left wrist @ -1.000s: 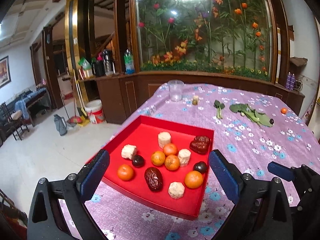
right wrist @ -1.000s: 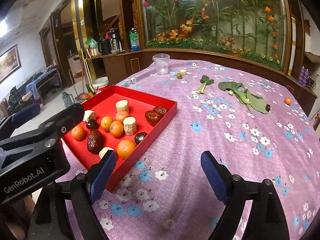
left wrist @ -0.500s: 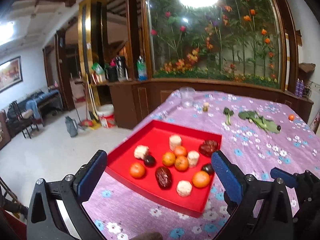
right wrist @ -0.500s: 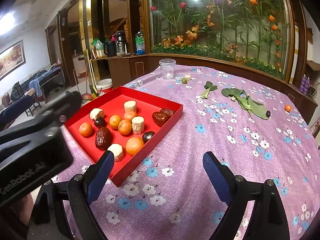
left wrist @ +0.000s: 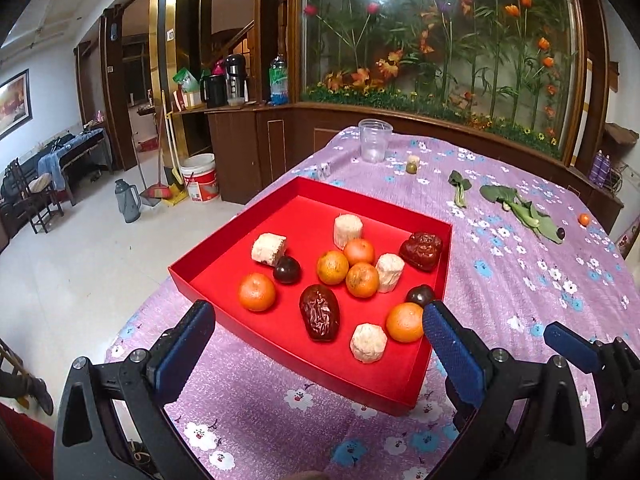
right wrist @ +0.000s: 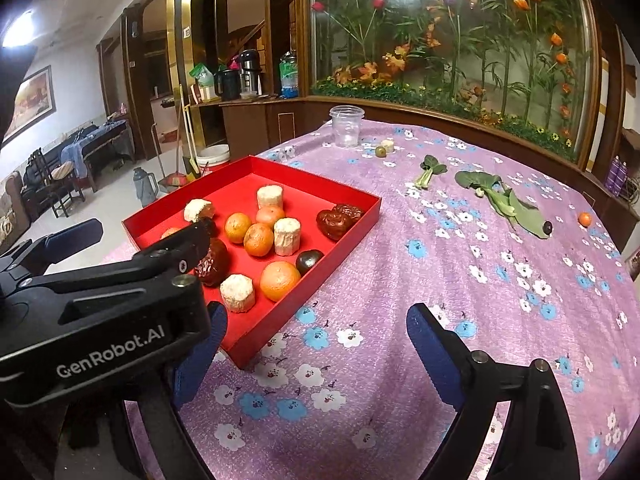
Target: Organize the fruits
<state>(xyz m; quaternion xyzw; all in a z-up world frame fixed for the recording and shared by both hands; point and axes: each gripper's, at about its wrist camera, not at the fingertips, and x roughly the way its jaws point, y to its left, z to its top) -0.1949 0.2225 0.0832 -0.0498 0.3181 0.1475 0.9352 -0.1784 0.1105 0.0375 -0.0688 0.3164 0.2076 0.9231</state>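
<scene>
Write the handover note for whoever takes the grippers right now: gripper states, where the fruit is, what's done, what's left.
Left gripper: open, empty, over the near edge of the red tray.
Right gripper: open, empty, above the tablecloth right of the tray.
In the tray: oranges, dark red dates, dark round fruits and pale cut chunks, mixed together.
Outside it: a small orange and a dark fruit by the leafy greens; a green fruit and a pale chunk by the plastic cup.
Done: nothing in hand.
Left: sort the tray, probably collect the strays.

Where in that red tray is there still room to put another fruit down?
Free: the red tray floor along its far wall, behind the white chunks, and its near-left corner beside the lone orange. Crowded: the middle cluster of oranges.
</scene>
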